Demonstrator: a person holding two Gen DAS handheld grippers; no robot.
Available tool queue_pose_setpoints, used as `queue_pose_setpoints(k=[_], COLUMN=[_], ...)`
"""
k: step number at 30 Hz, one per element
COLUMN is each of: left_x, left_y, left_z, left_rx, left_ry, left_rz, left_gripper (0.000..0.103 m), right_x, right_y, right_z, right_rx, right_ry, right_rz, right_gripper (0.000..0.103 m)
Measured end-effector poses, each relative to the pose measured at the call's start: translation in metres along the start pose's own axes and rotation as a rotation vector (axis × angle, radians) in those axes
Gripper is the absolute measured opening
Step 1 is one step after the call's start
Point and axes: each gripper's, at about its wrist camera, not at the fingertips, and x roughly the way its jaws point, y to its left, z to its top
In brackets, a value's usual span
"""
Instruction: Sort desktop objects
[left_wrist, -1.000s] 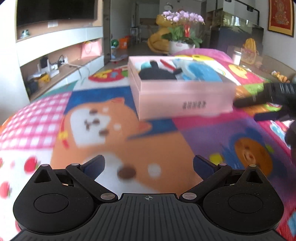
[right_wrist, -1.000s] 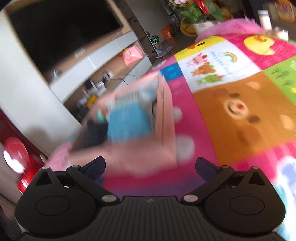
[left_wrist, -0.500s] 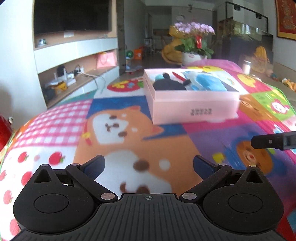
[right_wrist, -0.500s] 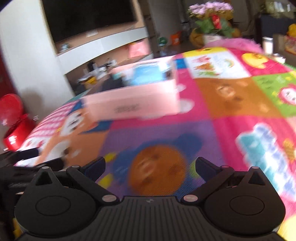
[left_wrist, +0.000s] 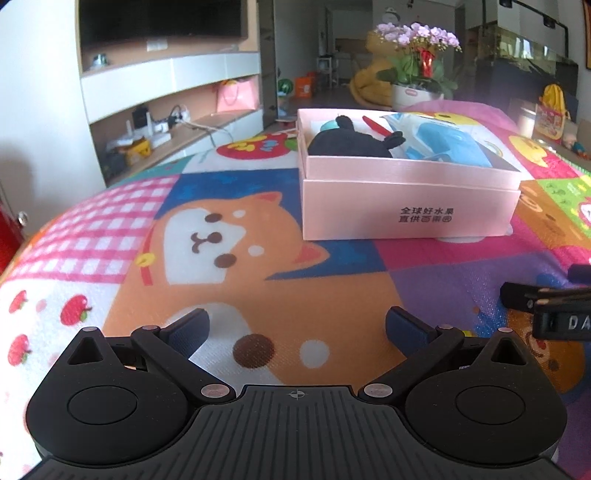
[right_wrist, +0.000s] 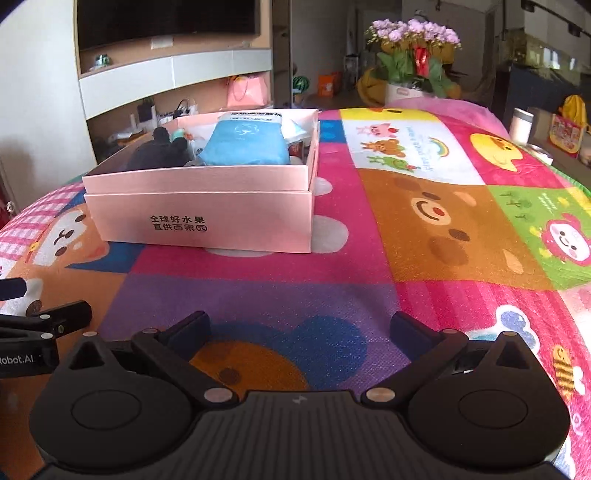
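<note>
Pink box sits on the cartoon play mat, holding a black plush toy and blue packet. Left gripper and right gripper hover low over the mat, jaws spread wide, both empty.

Ahead of me a dark television hangs above white shelves; potted purple flowers stand in daylight
</note>
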Motion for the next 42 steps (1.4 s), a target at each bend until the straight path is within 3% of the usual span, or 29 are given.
queue_pose_setpoints(k=[10, 20, 28, 42], left_x=[-0.002, -0.003, -0.003, -0.002], left_y=[-0.006, -0.007, -0.013, -0.014], left_z=[-0.001, -0.001, -0.003, -0.003], left_rx=[-0.013, -0.014, 0.025, 0.028], left_ry=[0.002, 0.001, 0.003, 0.003], left_rz=[0.020, 0.009, -0.042, -0.040], left_gripper=[0.103, 0.103, 0.103, 0.103], right_x=[0.000, -0.001, 0.000, 0.000], right_y=[0.002, 0.003, 0.003, 0.003], right_z=[0.000, 0.000, -0.001, -0.001], right_rx=[-0.003, -0.008, -0.007, -0.007], right_ry=[-0.006, -0.008, -0.008, -0.008], right_rz=[-0.016, -0.019, -0.018, -0.018], right_gripper=[0.103, 0.103, 0.103, 0.103])
